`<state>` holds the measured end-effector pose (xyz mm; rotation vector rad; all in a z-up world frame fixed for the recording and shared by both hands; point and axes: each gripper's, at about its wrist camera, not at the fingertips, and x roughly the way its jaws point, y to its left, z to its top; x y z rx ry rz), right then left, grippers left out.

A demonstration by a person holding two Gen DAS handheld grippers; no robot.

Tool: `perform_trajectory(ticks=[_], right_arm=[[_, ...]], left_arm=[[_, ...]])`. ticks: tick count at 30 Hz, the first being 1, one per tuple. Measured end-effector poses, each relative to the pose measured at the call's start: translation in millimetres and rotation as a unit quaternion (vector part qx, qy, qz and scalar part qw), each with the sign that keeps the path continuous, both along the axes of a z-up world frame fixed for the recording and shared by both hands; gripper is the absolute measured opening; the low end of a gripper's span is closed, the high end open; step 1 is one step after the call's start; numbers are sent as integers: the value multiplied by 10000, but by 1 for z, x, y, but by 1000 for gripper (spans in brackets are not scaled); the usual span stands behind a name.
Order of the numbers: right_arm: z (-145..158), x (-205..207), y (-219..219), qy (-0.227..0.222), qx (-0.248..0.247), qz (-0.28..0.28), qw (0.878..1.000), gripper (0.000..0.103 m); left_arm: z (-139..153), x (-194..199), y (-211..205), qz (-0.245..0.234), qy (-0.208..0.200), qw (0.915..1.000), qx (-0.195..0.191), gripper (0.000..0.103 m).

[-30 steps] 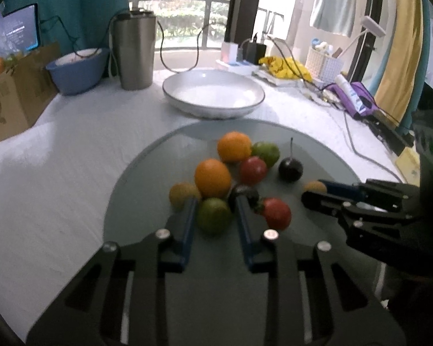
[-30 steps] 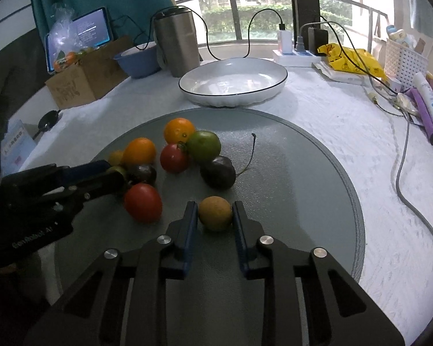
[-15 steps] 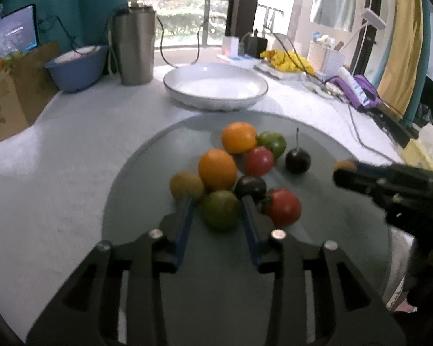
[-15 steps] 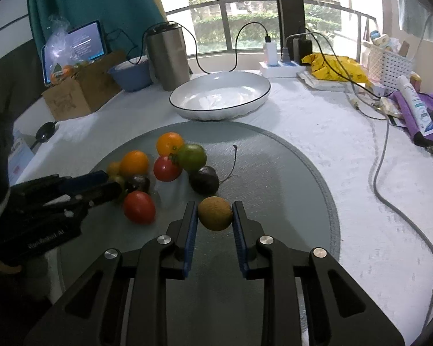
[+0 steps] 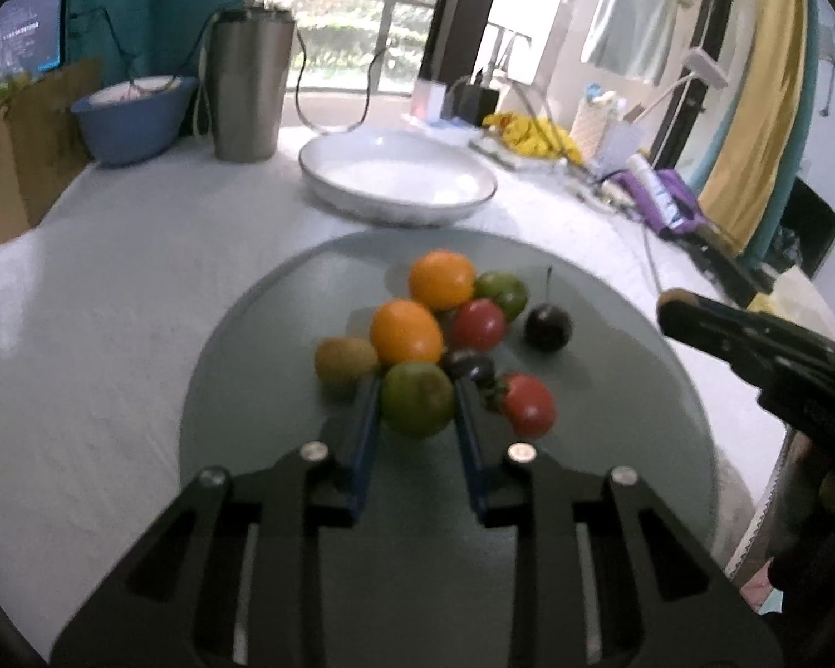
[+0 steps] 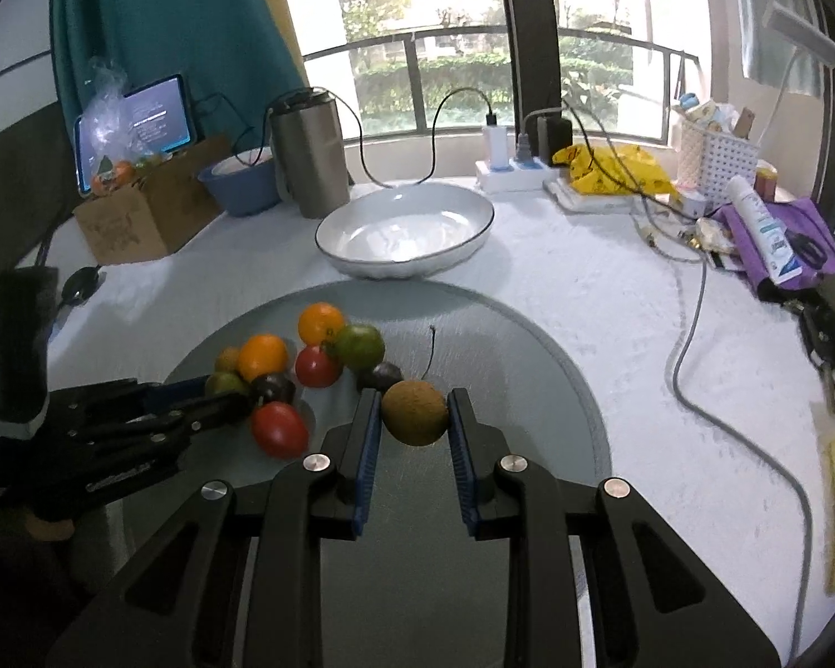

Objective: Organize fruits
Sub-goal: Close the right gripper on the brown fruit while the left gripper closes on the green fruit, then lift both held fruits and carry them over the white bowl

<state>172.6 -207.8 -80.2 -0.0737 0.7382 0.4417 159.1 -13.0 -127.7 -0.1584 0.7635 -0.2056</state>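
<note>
**Both grippers clamped on fruit over the grey mat**

Left wrist view: left gripper (image 5: 417,398) has its blue pads pressed on both sides of a green tomato (image 5: 417,399); it is gripping it. The fruit sits at the near edge of the cluster on the round grey mat (image 5: 284,334). Touching or just beside it: a kiwi (image 5: 344,360) to the left, an orange (image 5: 405,332) behind, a small dark fruit (image 5: 469,364) on the right. A red tomato (image 5: 529,405) lies just right of the right pad. Further back: second orange (image 5: 441,279), second green tomato (image 5: 504,293), second red tomato (image 5: 479,324), and a dark stemmed fruit (image 5: 548,327) a little apart. The white bowl (image 5: 398,181) stands beyond the mat on the white tablecloth (image 5: 111,278). A steel tumbler (image 5: 247,86) and a blue bowl (image 5: 133,117) stand at the back left. The right gripper (image 5: 673,303) enters from the right, above the mat, its tip blurred.

Right wrist view: right gripper (image 6: 414,414) is closed on a brown kiwi-like fruit (image 6: 416,413), pads touching both sides. Whether the fruit is lifted off the mat I cannot tell. The dark stemmed fruit (image 6: 381,376) is just behind it. The left gripper (image 6: 225,392) is at the left with its fingers around the green tomato (image 6: 225,384). The white bowl (image 6: 406,234) is well beyond the cluster. A grey cable (image 6: 696,334) runs across the cloth on the right.
</note>
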Motion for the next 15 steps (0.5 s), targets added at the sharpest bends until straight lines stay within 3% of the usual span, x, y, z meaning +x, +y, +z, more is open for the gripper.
perform_trajectory(ticks=[5, 15], right_arm=[[14, 0, 1, -194, -87, -7, 9998, 26], [44, 0, 3, -698, -50, -35, 9975, 26]], left_arm=[[19, -6, 2, -58, -240, 9996, -163, 28], [74, -11, 1, -173, -1096, 9938, -69, 28]])
